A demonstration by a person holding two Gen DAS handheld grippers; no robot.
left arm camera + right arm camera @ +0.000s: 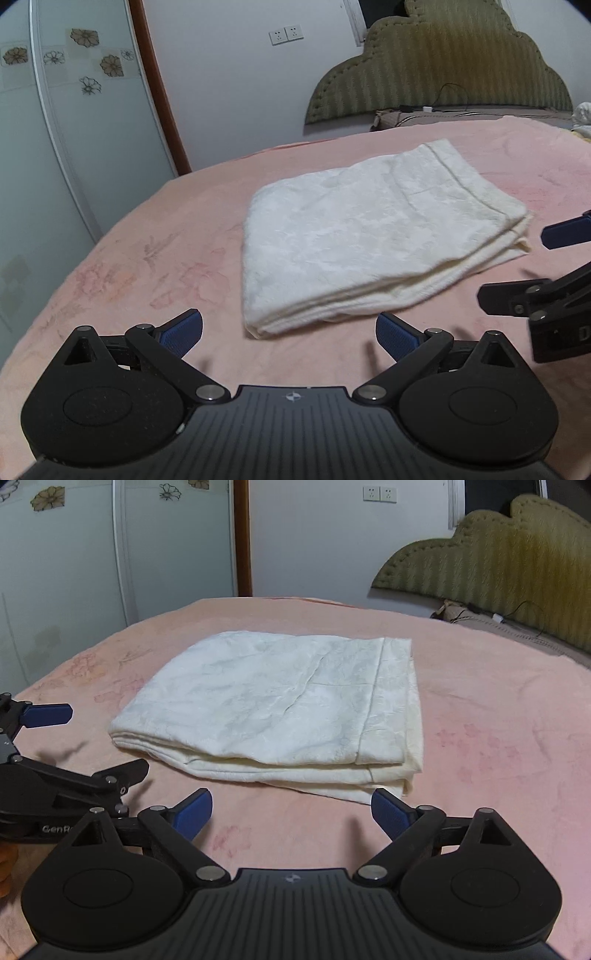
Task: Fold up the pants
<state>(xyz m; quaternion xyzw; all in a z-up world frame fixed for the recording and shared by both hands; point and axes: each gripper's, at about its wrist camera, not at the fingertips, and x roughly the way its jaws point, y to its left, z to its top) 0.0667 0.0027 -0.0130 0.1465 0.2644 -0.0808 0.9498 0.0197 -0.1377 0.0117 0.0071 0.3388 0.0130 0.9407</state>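
A bed with a pink floral blanket (147,258) lies ahead. Beyond it, a white wall with two sockets (286,35), an olive padded headboard (443,74) to the right, and flower-decorated sliding doors (66,110) to the left.

One pair of folded white pants (273,705), stacked in several layers, exact layer count unclear. One pink bedspread (498,720). Two grippers: left gripper (289,332), right gripper (291,812), each with two blue finger pads. One olive headboard (443,70). Two wall sockets (286,35), side by side. One brown door frame (242,535).
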